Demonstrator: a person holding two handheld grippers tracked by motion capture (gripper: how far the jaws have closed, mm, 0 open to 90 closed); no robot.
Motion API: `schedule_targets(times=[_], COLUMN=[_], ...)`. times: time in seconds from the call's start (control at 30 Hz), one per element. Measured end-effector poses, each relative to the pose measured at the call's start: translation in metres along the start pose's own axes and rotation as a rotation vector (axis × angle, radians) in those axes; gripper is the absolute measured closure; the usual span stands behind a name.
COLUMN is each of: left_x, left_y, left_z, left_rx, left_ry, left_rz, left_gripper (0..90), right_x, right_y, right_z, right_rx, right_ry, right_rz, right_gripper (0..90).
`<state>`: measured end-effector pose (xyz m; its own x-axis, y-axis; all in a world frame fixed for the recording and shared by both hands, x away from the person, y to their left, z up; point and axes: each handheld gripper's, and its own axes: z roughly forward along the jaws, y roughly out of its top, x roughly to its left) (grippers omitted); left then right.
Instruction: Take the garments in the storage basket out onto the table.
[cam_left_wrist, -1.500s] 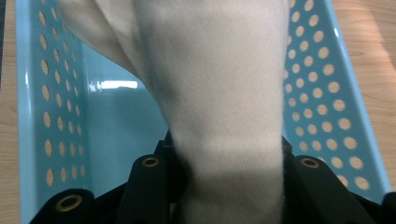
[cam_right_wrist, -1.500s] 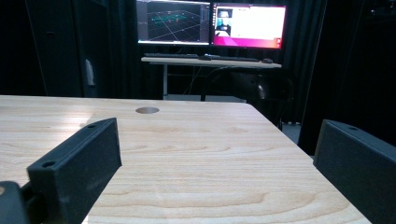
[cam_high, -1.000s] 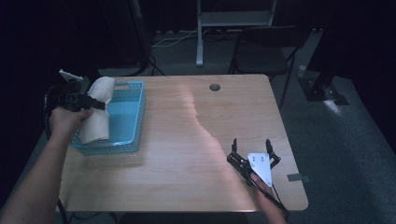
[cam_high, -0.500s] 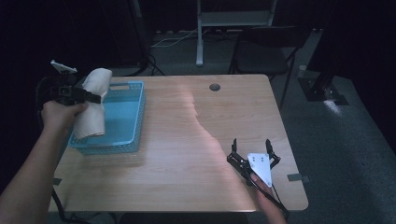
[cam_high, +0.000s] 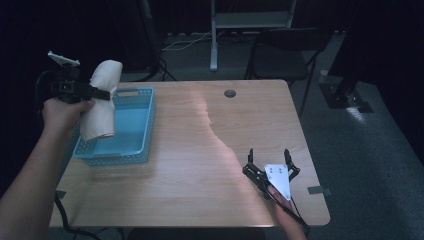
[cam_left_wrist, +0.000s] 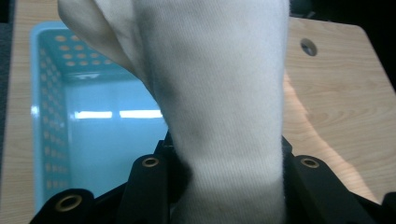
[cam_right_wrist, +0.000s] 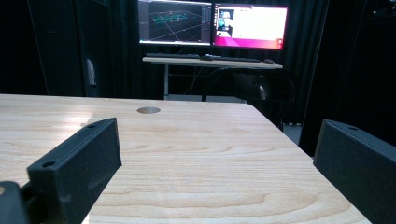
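Nearest, the right gripper (cam_high: 268, 159) rests on the counter (cam_high: 200, 150), jaws released and bare, well apart from the blue basket (cam_high: 142, 150). Beyond, the left gripper (cam_high: 100, 93), jaws clenched on the cream towel (cam_high: 100, 100), has lifted it higher above the basket's left rim, so the lift-out looks nearly complete.

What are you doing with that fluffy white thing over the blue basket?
A person's left gripper is shut on a rolled cream-white cloth and holds it in the air above the light blue plastic basket, which sits at the left side of the wooden table. The basket looks empty inside. The right gripper rests low on the table near its right front corner, jaws open, with nothing between them.
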<state>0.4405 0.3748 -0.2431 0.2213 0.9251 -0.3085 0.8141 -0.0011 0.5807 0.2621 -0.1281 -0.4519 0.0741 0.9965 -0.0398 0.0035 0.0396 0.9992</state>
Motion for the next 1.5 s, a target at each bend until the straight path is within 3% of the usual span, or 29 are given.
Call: schedule_targets(times=[0.77,0.83,0.93,1.1,1.5], left_x=[-0.061,-0.072,-0.079,-0.098,-0.117], left_y=[0.021,0.025,0.026,0.028,0.033], left_z=[0.026,0.027,0.030,0.042,0.056], left_rx=[0.026,0.033,0.042,0.065,0.081], left_ry=[-0.051,-0.049,-0.049,-0.075,-0.101], left_rz=[0.047,0.065,0.076,0.109,0.124], left_gripper=[63.5,63.5,63.5,63.5,63.5], right_x=[0.000,0.000,0.000,0.000,0.000], right_y=[0.000,0.000,0.000,0.000,0.000], right_z=[0.000,0.000,0.000,0.000,0.000], right_rx=[0.002,0.000,0.000,-0.005,-0.005], right_ry=[0.000,0.002,0.003,0.004,0.004], right_rz=[0.006,0.003,0.002,-0.002,0.000], right_gripper=[0.2,0.2,0.2,0.2,0.2])
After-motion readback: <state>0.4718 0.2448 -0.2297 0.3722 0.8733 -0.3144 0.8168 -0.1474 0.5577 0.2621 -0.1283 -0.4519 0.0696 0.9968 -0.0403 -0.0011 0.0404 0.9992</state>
